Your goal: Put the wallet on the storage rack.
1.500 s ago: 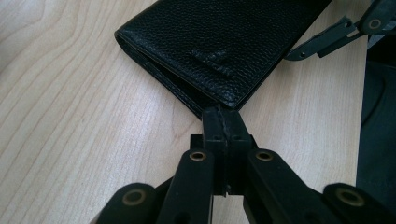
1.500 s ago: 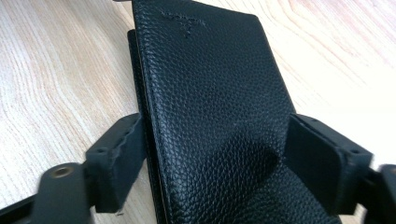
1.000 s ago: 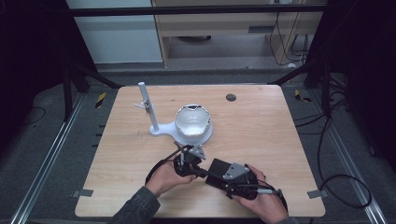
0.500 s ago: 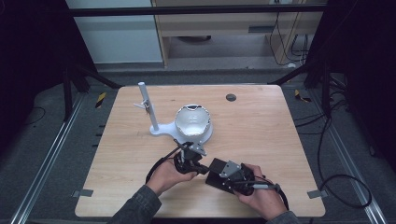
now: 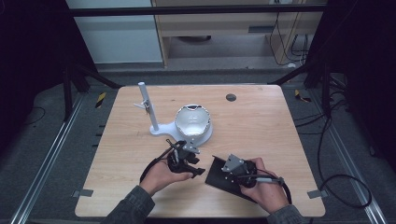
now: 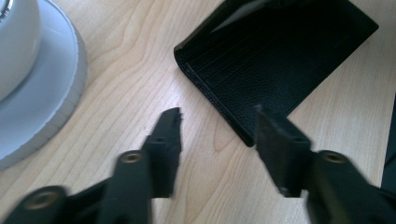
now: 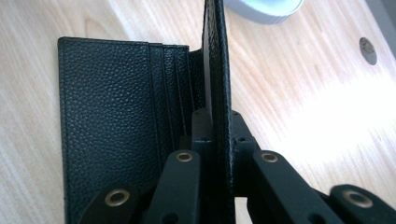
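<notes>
Near the front edge of the worktop (image 5: 261, 116) lay a black wallet (image 5: 218, 176), opened out, one half flat on the wood with its card slots facing up. The right gripper (image 7: 215, 126) pinched the other half, which stood upright on edge between its jaws; the pebbled leather rose straight up the middle of the right gripper view. The left gripper (image 6: 217, 135) hung just beside the wallet with its jaws spread wide, holding nothing, one jaw tip over a corner of the flat half, the other over bare wood. Each hand gripped its tool from below in the high view, the left hand (image 5: 161, 173) close to the right hand (image 5: 264, 186). Behind the left gripper sat a white bowl (image 5: 191, 120) on a round white base (image 5: 203, 135), with a thin white post (image 5: 147, 105) standing beside it. A small dark disc (image 5: 230, 97) lay near the far edge.
</notes>
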A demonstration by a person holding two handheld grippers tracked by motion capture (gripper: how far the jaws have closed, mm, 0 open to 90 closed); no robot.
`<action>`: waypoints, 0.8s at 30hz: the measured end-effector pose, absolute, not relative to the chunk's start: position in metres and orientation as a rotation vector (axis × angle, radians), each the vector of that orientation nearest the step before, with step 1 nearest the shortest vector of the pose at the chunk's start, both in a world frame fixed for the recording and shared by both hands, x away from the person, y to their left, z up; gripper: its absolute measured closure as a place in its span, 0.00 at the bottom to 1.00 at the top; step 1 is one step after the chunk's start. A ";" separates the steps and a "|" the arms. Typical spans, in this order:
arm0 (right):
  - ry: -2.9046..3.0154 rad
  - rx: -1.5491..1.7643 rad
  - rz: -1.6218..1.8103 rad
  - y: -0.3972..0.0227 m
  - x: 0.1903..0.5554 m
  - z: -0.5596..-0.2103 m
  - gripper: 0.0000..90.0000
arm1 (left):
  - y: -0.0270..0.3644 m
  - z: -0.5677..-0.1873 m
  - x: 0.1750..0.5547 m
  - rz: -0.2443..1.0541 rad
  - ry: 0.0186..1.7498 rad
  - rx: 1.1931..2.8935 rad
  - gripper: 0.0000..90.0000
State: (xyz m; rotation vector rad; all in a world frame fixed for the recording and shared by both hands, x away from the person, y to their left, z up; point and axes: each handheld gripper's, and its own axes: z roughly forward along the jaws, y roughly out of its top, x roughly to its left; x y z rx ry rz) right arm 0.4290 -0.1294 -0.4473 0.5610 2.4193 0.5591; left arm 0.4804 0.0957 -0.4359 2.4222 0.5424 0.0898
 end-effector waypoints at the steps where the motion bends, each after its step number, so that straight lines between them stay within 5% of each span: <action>1: 2.413 0.569 0.574 -0.131 0.430 -0.446 0.94 | 0.096 -0.435 0.481 0.093 0.546 2.421 0.46; 9: 2.371 0.620 0.699 -0.142 0.435 -0.437 0.94 | 0.097 -0.435 0.485 0.084 0.539 2.381 0.23; 24: 2.271 0.647 0.896 -0.152 0.436 -0.425 0.95 | 0.091 -0.428 0.496 0.090 0.535 2.374 0.17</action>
